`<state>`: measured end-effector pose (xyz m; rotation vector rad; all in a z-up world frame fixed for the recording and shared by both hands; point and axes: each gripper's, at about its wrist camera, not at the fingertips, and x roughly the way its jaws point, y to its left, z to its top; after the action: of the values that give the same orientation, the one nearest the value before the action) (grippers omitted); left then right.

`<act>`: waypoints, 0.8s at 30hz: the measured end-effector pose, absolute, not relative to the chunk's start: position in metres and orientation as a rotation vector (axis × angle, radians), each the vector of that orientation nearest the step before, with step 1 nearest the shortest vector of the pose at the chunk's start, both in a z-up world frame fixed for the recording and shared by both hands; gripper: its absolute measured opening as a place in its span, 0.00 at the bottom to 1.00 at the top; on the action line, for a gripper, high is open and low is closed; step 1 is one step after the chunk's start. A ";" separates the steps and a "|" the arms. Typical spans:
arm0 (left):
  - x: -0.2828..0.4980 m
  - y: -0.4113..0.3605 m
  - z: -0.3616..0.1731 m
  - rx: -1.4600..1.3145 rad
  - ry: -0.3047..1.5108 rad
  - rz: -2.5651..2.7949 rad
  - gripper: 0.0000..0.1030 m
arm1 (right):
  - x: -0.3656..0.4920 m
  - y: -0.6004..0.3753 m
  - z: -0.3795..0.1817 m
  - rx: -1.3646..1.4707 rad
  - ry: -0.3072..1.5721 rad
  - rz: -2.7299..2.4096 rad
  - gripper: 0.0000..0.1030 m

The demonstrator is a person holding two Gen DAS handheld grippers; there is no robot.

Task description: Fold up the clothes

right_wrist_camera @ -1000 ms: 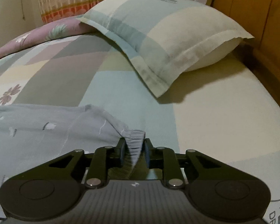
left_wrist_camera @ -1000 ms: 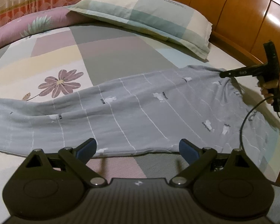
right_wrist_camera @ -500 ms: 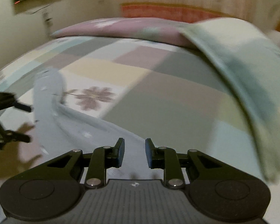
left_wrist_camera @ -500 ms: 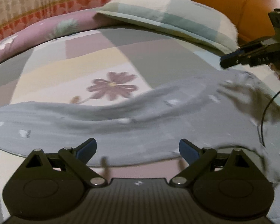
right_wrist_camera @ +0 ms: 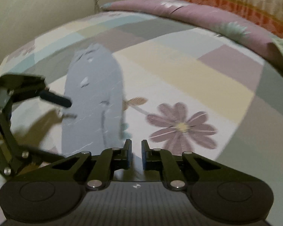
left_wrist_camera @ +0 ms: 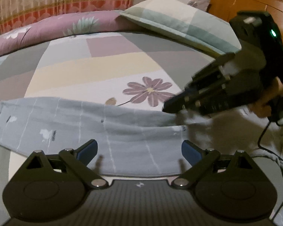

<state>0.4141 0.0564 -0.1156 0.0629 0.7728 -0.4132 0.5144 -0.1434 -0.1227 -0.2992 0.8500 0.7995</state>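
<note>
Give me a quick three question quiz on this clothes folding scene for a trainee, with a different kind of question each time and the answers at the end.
1. True or false: the left gripper has its fingers clamped on the grey garment.
2. What is printed on the sheet just beyond the garment? A: a purple flower. B: a red car. C: a blue star.
3. Fill in: the checked pillow lies in front of the wooden ____.

Key: 1 false, the fingers stand wide apart with nothing gripped. 2 A. 3 headboard.
</note>
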 end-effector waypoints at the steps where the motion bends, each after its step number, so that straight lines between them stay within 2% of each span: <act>1: 0.414 0.059 -0.116 0.050 0.774 -0.410 0.93 | 0.510 -0.139 -0.126 -0.319 0.854 0.811 0.11; 6: 0.414 0.064 -0.117 0.027 0.772 -0.421 0.93 | 0.482 -0.121 -0.131 -0.491 0.774 0.801 0.12; 12: 0.414 0.065 -0.119 0.028 0.777 -0.418 0.93 | 0.480 -0.113 -0.133 -0.566 0.735 0.814 0.14; 14: 0.413 0.066 -0.119 0.026 0.777 -0.424 0.93 | 0.482 -0.113 -0.133 -0.561 0.736 0.820 0.18; 16: 0.413 0.066 -0.119 0.026 0.777 -0.426 0.93 | 0.487 -0.116 -0.131 -0.553 0.739 0.824 0.31; 18: 0.413 0.066 -0.120 0.025 0.778 -0.426 0.93 | 0.494 -0.120 -0.132 -0.517 0.764 0.836 0.36; 20: 0.414 0.066 -0.120 0.024 0.779 -0.424 0.93 | 0.498 -0.123 -0.134 -0.476 0.783 0.847 0.36; 21: 0.414 0.066 -0.121 0.023 0.780 -0.423 0.93 | 0.500 -0.124 -0.136 -0.454 0.791 0.853 0.35; 24: 0.415 0.068 -0.121 0.015 0.779 -0.419 0.93 | 0.494 -0.121 -0.137 -0.440 0.802 0.881 0.08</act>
<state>0.4148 0.0675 -0.1209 0.0154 0.7795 -0.4187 0.4943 -0.1213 -0.1370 -0.4398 0.8017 0.8808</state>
